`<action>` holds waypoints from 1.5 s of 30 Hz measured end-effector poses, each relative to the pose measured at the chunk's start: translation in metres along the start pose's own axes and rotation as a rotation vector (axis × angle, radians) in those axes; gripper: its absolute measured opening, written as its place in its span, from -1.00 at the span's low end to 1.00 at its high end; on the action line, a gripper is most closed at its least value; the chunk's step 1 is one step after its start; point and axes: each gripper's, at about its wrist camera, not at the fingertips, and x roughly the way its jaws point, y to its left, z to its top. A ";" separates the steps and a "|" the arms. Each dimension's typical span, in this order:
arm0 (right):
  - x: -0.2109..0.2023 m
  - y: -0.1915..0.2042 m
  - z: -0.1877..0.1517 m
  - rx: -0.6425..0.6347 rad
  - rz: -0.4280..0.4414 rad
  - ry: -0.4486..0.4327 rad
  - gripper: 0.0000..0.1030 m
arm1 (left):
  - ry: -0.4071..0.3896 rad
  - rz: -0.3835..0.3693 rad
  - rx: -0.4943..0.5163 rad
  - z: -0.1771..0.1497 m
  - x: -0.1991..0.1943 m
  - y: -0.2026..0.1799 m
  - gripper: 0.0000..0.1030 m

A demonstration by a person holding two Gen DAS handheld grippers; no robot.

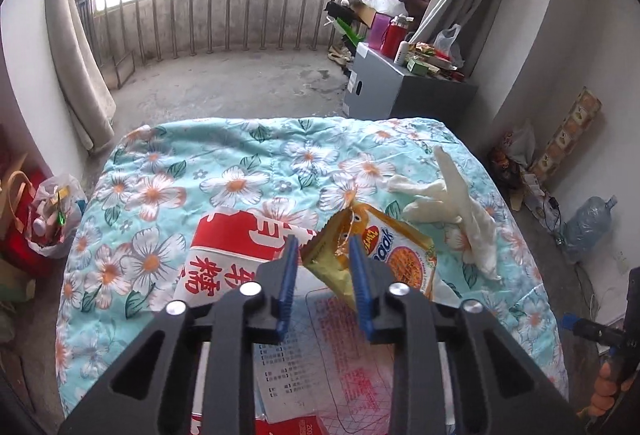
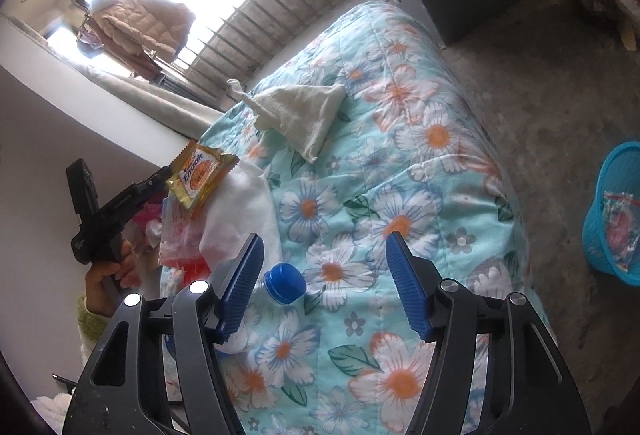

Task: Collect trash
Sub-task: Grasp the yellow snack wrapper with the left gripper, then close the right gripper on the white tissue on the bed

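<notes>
- Left gripper (image 1: 325, 251): jaws clamped on the yellow snack wrapper (image 1: 384, 255), which sits lifted above the flowered quilt (image 1: 160, 195).
- Right gripper (image 2: 325, 247): jaws apart, a blue bottle cap (image 2: 285, 283) low between them, nearer the left pad.
- White cloth (image 2: 304, 115) lies beyond; blue basket (image 2: 616, 211) far right.

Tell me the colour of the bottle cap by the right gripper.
Blue, on the screw-on plastic bottle cap; the right wrist view shows it best.

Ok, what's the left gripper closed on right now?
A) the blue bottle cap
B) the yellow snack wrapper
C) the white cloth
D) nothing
B: the left gripper pinches the yellow snack wrapper between its blue pads, lifted off the quilt in the right wrist view too.
</notes>
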 end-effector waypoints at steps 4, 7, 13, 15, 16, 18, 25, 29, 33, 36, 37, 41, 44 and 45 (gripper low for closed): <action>0.015 -0.008 0.016 0.038 0.039 0.023 0.08 | -0.037 0.001 0.038 0.001 -0.008 -0.007 -0.83; 0.031 -0.012 0.031 0.086 0.101 0.048 0.03 | -0.075 -0.004 0.066 0.002 -0.015 -0.010 -0.95; 0.067 -0.018 0.061 0.191 0.172 0.087 -0.01 | -0.152 -0.030 0.098 0.002 -0.033 -0.017 -1.00; 0.077 -0.018 0.070 0.205 0.158 0.089 -0.01 | -0.175 -0.035 0.113 0.003 -0.039 -0.020 -1.00; 0.081 -0.019 0.073 0.213 0.151 0.091 -0.01 | -0.183 -0.037 0.121 0.003 -0.041 -0.021 -1.00; 0.090 -0.019 0.078 0.226 0.144 0.097 -0.02 | -0.173 -0.040 0.124 0.004 -0.041 -0.021 -1.00; 0.098 -0.013 0.085 0.221 0.144 0.102 0.00 | -0.009 -0.101 -0.033 0.009 -0.011 0.005 -0.01; 0.107 -0.010 0.092 0.230 0.146 0.113 0.01 | 0.045 -0.121 -0.099 0.012 0.008 0.016 -0.01; 0.114 -0.013 0.098 0.243 0.156 0.121 0.01 | 0.060 -0.116 -0.050 0.016 0.019 0.009 -0.27; 0.121 -0.015 0.101 0.262 0.169 0.128 0.01 | 0.073 -0.099 0.000 0.015 0.023 0.001 -0.50; 0.122 -0.014 0.102 0.264 0.174 0.127 0.01 | 0.074 -0.098 0.013 0.015 0.023 0.000 -0.56; 0.126 -0.013 0.103 0.261 0.157 0.124 -0.17 | 0.061 -0.065 0.067 0.013 0.022 -0.007 -0.83; 0.129 -0.014 0.103 0.268 0.151 0.126 -0.49 | 0.040 -0.063 0.079 0.012 0.018 -0.009 -0.91; 0.129 -0.015 0.103 0.272 0.152 0.130 -0.66 | 0.030 -0.063 0.082 0.013 0.016 -0.009 -0.92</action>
